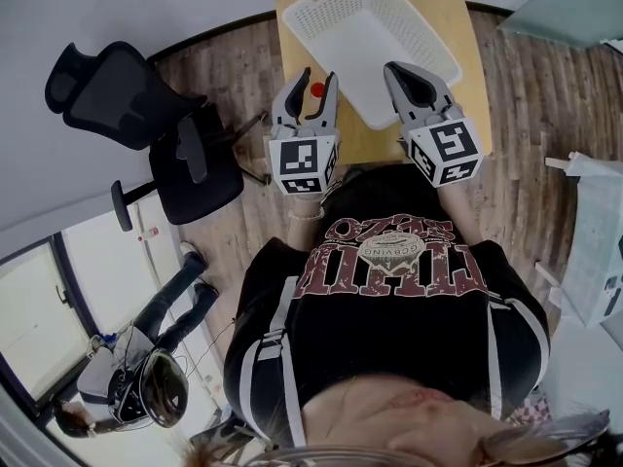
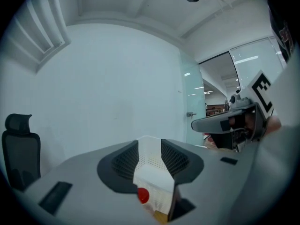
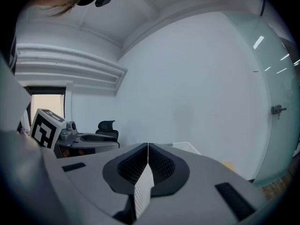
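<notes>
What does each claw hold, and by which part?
Right claw: shut on the white basket, at its near wall. Left claw: open, holding nothing; red ball between its jaws.

a black mesh-backed office chair [image 1: 146, 129] stands at ten o'clock on the brown wood-plank floor [image 1: 531, 115]. at seven o'clock sits a person in dark trousers [image 1: 173, 309]. a frosted pale-green glass panel [image 1: 565, 3] lies at one o'clock.
</notes>
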A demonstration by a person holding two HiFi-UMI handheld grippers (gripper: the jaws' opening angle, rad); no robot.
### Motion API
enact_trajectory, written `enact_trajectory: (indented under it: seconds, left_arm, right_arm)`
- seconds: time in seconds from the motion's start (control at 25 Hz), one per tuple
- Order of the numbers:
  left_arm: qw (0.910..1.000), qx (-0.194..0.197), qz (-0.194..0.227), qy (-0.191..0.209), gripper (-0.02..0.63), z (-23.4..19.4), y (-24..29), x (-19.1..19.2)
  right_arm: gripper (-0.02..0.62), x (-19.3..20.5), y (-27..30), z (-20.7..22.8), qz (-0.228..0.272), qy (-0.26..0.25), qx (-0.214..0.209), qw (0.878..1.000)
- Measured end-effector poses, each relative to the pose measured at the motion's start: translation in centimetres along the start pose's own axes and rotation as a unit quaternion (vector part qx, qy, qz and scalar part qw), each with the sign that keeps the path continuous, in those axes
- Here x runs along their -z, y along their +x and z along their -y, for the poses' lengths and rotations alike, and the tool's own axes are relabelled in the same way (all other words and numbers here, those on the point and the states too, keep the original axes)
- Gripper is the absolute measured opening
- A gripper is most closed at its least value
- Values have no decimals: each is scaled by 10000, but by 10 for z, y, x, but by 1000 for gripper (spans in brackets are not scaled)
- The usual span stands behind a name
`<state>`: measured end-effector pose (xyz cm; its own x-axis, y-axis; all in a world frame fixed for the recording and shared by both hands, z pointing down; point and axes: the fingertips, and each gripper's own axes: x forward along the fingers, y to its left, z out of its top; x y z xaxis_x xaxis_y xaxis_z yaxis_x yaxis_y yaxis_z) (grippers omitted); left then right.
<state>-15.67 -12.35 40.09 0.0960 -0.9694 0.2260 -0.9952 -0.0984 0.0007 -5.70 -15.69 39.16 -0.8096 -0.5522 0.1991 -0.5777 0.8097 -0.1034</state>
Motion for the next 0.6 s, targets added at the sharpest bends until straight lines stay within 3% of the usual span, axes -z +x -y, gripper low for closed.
enact_trajectory:
  seconds: [0.6]
  left_arm:
    - [9993, 311, 149, 114, 127, 21, 11, -15]
  right_arm:
    - [18, -3, 3, -1, 36, 0, -20, 10000]
